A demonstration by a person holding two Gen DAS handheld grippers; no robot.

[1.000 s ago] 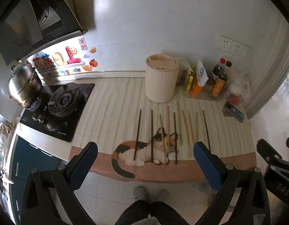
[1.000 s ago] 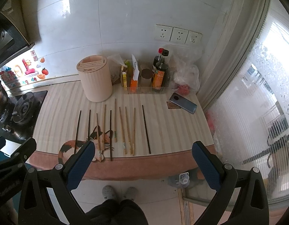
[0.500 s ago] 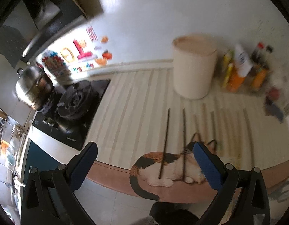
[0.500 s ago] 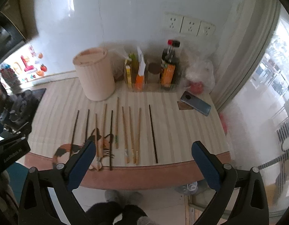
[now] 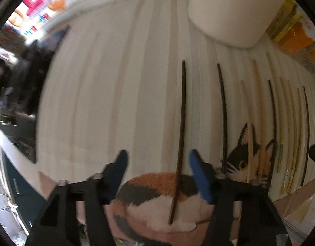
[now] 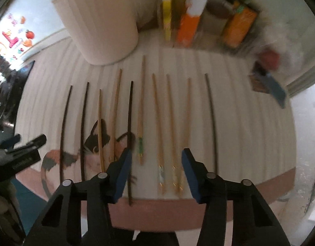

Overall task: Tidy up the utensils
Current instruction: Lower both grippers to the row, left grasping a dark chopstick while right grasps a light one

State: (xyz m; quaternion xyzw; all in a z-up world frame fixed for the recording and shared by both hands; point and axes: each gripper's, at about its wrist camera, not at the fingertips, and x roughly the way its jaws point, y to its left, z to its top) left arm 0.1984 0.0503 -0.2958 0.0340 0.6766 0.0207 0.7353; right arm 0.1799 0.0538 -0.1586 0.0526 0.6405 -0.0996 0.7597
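Several chopsticks lie side by side on a striped mat with a cat picture [image 5: 153,192]. My left gripper [image 5: 158,160] is open low over the mat, its blue pads either side of the leftmost dark chopstick [image 5: 181,135]. My right gripper [image 6: 156,156] is open over the near ends of several wooden chopsticks [image 6: 158,135], with a dark chopstick [image 6: 129,135] by its left pad. A cream ribbed utensil holder [image 6: 100,20] stands behind the row; it also shows in the left wrist view [image 5: 231,10].
Sauce bottles and boxes [image 6: 190,18] stand at the back right. A phone [image 6: 272,86] lies on the right. The stove [image 5: 18,86] is at the left. The mat's near edge [image 6: 177,211] overhangs the counter front.
Both grippers have dropped down and forward, close to the mat. Their jaws have narrowed but remain open. The chopsticks have not moved.
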